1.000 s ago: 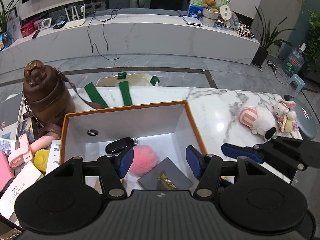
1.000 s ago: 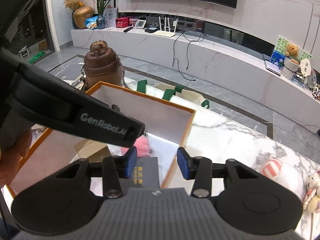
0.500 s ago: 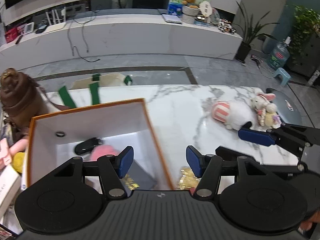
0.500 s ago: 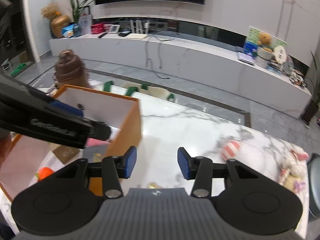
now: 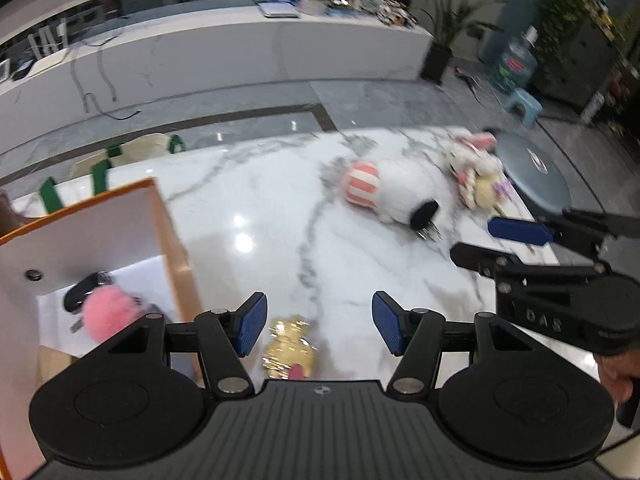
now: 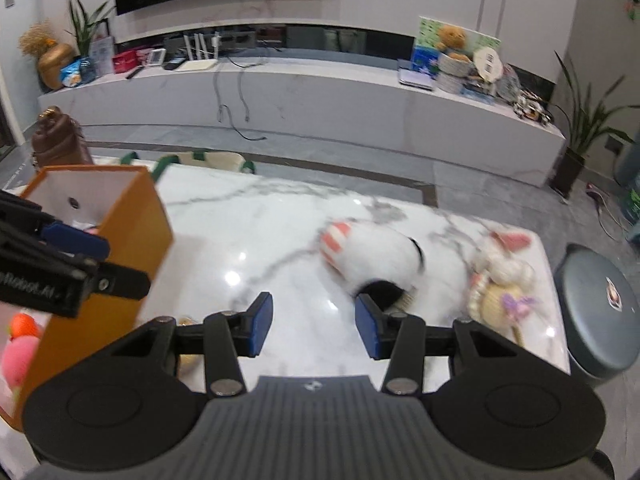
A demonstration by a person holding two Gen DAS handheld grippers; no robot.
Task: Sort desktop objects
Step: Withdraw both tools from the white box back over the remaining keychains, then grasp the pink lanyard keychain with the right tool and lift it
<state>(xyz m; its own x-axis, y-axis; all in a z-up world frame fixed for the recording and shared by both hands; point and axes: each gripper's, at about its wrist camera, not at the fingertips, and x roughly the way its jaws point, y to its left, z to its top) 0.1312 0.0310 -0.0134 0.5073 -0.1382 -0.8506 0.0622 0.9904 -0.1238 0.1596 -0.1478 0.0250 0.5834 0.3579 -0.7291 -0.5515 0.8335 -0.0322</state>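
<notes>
Marble table takes up most of it, orange box at 9 o'clock, white plush at 2, gold trinket at 6. Left gripper and right gripper both gaping, holding nothing.

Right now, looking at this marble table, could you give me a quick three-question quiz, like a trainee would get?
1. True or false: the pink pompom lies inside the orange box.
2. Which sits nearer the round grey stool: A) the white plush with the striped cap, B) the bunny plush?
3. Fill in: both the left gripper and the right gripper hold ____.

Key: 1 true; 2 B; 3 nothing, both are open.
</notes>
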